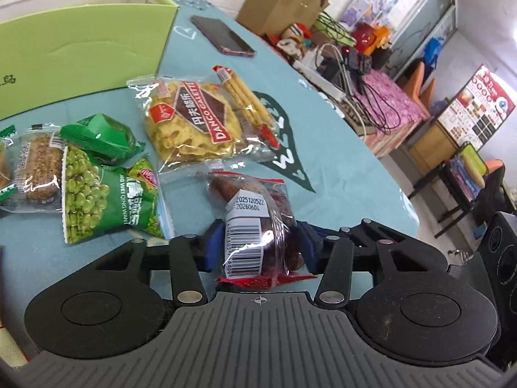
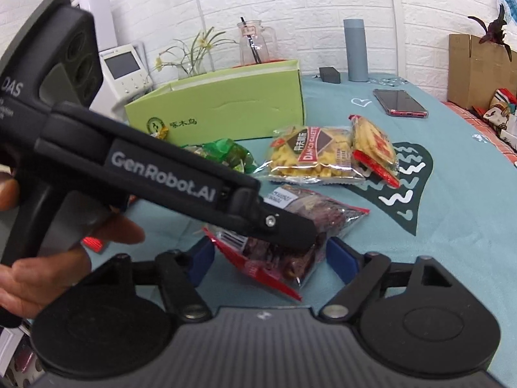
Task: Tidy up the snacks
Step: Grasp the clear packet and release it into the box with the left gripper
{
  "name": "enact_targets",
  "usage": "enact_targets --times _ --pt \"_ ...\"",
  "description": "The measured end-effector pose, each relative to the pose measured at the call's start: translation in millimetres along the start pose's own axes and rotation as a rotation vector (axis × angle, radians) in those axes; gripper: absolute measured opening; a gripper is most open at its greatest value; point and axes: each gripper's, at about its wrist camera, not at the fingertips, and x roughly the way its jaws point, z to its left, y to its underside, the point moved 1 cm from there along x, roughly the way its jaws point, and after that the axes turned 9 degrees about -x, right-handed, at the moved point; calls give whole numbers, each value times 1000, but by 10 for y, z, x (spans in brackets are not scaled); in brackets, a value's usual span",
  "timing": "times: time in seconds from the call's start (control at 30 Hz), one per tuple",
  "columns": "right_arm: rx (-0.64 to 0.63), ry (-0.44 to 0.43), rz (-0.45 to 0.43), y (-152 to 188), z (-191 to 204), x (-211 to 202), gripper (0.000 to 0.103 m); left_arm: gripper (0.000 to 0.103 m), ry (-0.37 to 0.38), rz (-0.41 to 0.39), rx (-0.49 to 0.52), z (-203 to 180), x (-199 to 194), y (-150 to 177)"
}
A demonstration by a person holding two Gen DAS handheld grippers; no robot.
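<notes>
1. My left gripper [image 1: 258, 245] is clenched on the date packet [image 1: 255, 226]; its blue pads press the clear wrapper from both sides near the barcode label, and the packet's far end tilts out over the teal tablecloth [image 1: 339, 174].
2. In the right wrist view my right gripper [image 2: 269, 260] stands released; its blue pads [image 2: 342, 260] flank the same date packet [image 2: 290, 226] with a gap on each side, not touching it as far as I can see.
3. The left gripper's black body [image 2: 161, 174] crosses that view from the left, held by a hand [image 2: 48, 258]; its tip sits on the packet.
4. The date packet lies toward the near edge of the table; beyond it lie the galette packet [image 1: 190, 119] and, just beside that, a biscuit-stick packet [image 1: 248, 106].
5. To the left lie a green-pea bag [image 1: 106, 200], a small green sachet [image 1: 103, 139] and a clear-wrapped brown bar [image 1: 38, 168].
6. The open green box [image 2: 223, 110] stands toward the far edge; a phone [image 2: 400, 103] lies to its right.
</notes>
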Motion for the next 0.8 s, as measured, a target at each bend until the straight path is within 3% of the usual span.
enact_targets --times 0.17,0.3,0.57,0.67,0.8 --pt "-55 38 -80 -219 162 -268 82 27 43 -94 47 -174 -394 -22" --pt "-131 14 -163 -664 236 -189 84 28 31 -215 69 -147 -751 -337" --pt "-286 -151 -223 -1826 522 809 84 30 -151 -403 20 529 -1267 -1247" --pt "-317 -215 -196 -2114 715 1243 84 30 -197 -416 -39 976 -1354 -1495" --pt "-334 -258 -151 -2241 895 1745 84 31 -229 -401 -130 1499 -1344 -1656"
